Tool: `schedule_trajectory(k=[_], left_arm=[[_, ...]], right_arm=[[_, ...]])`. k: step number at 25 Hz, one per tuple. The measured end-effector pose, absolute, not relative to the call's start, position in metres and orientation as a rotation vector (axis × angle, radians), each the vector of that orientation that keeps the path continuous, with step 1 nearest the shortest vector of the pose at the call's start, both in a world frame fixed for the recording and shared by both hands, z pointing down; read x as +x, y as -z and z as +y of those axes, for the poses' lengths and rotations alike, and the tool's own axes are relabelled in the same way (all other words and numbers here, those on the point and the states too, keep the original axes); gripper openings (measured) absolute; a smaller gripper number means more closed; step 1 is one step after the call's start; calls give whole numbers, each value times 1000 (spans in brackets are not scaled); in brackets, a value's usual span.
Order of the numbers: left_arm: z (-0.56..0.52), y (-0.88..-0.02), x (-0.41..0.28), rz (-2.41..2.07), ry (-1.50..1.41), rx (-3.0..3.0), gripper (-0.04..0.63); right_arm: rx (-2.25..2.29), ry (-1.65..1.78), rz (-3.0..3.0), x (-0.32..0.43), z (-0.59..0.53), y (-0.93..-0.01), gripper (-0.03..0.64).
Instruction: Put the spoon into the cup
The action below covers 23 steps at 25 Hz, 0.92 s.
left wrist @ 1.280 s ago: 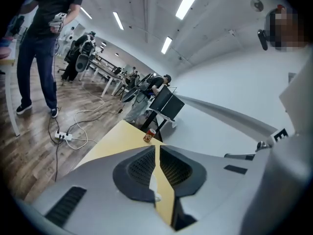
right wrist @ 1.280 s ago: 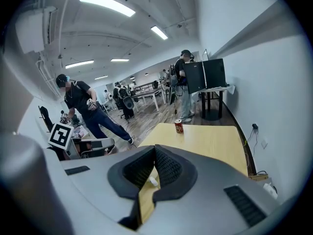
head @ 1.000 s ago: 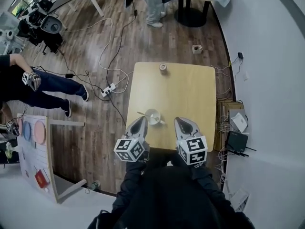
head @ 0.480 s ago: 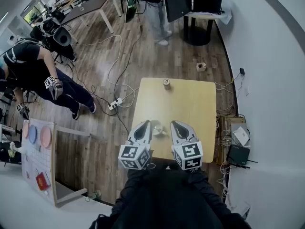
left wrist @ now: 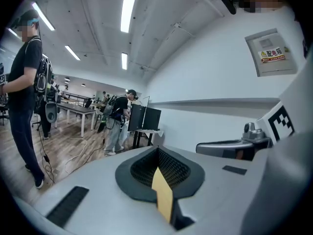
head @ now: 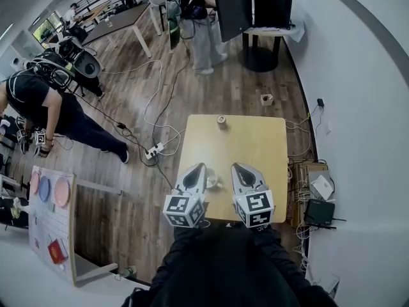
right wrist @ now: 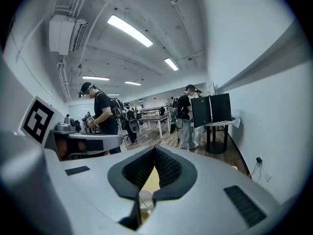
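A white cup (head: 210, 181) stands on the light wooden table (head: 255, 152) near its front edge, half hidden behind my left gripper (head: 199, 167). The right gripper view shows the same cup (right wrist: 145, 199) through the slit below the jaws. I cannot make out the spoon in any view. My left gripper (left wrist: 157, 149) is shut and empty, held above the table just left of the cup. My right gripper (head: 238, 167) hangs level with it to the right of the cup; its jaws (right wrist: 154, 148) meet at the tips with nothing between them.
A small round object (head: 222, 121) sits at the table's far edge. Cables and a power strip (head: 153, 151) lie on the wood floor to the left. A person (head: 45, 107) bends over at far left, others stand by desks beyond. A white wall runs along the right.
Both grippers have risen above the table's front edge. The left one now covers the spoon and part of the cup. The person at left has shifted and bent over.
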<state>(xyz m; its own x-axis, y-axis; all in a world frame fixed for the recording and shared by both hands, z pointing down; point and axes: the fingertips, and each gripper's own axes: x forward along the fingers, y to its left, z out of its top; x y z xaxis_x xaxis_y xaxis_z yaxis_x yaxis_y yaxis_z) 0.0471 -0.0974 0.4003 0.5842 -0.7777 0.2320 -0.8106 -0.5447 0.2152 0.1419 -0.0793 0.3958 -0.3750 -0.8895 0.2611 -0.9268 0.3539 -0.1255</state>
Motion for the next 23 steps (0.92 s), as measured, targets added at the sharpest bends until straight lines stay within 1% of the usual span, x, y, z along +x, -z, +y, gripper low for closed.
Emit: schedule_trajectory(k=[23], left_arm=[[-94, -420, 47, -1283, -188, 2466, 34]], right_arm=[[1644, -348, -2400, 139, -72, -407, 21]])
